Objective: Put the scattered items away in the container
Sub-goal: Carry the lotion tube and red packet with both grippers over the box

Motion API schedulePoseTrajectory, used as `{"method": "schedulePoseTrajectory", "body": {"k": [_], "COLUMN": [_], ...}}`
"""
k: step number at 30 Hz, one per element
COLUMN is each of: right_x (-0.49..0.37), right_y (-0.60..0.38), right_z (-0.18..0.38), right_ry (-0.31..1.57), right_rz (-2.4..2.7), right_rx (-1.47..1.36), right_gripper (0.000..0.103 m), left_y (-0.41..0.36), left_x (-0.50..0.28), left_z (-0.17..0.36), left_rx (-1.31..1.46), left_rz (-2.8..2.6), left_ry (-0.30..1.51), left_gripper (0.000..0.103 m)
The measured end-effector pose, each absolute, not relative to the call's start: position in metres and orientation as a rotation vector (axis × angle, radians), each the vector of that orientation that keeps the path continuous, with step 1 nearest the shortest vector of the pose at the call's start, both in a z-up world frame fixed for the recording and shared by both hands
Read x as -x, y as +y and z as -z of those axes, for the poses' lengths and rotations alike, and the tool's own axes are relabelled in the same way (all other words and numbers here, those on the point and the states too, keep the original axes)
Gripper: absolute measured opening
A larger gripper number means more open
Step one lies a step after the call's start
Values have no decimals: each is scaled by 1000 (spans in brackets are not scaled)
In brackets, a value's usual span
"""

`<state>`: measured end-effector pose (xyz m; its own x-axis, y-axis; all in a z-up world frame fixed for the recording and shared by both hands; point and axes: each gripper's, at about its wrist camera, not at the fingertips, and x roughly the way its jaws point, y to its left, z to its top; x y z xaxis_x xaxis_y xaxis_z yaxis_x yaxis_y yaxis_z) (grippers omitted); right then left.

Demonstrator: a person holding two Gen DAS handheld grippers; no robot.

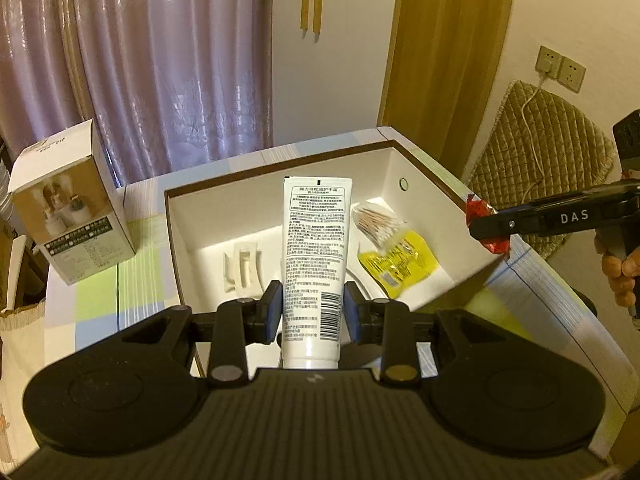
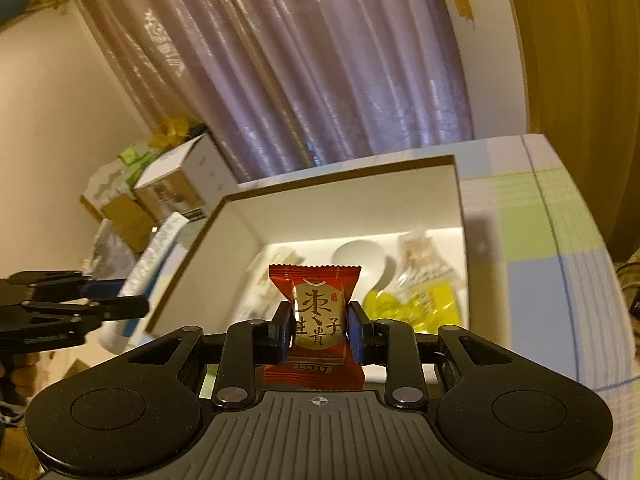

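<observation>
We are hovering over box, mid-drop step. Left gripper clamping tube above box interior. Right gripper pinching candy at box rim. Next, likely: lowering, releasing both inside.

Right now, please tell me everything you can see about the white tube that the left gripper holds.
The white tube looks like soft plastic, printed with dense black text and a barcode near its lower end. Its flat crimped end points away from the camera; the rounded end is nearest the gripper body. The left gripper has its blue-padded fingers shut on its lower part, one on each side. It is held over the open white box, touching nothing else visible.
</observation>
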<state>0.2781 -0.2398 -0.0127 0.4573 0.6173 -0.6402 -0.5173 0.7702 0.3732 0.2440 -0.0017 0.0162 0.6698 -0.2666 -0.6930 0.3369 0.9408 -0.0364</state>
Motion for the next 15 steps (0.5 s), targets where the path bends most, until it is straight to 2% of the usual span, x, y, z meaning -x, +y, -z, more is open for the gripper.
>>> {"method": "schedulePoseTrajectory", "body": {"k": [15], "right_x": [-332], "right_y": [-200], "right_z": [70], "right_ry": [1024], "right_rz": [-681], "right_rx": [99], "right_gripper": [32], "left_y": [-25], "left_x": [-325], "left_z": [18], "left_rx": [-80], "left_rz": [435], "left_ry": [878], "left_gripper": [27]}}
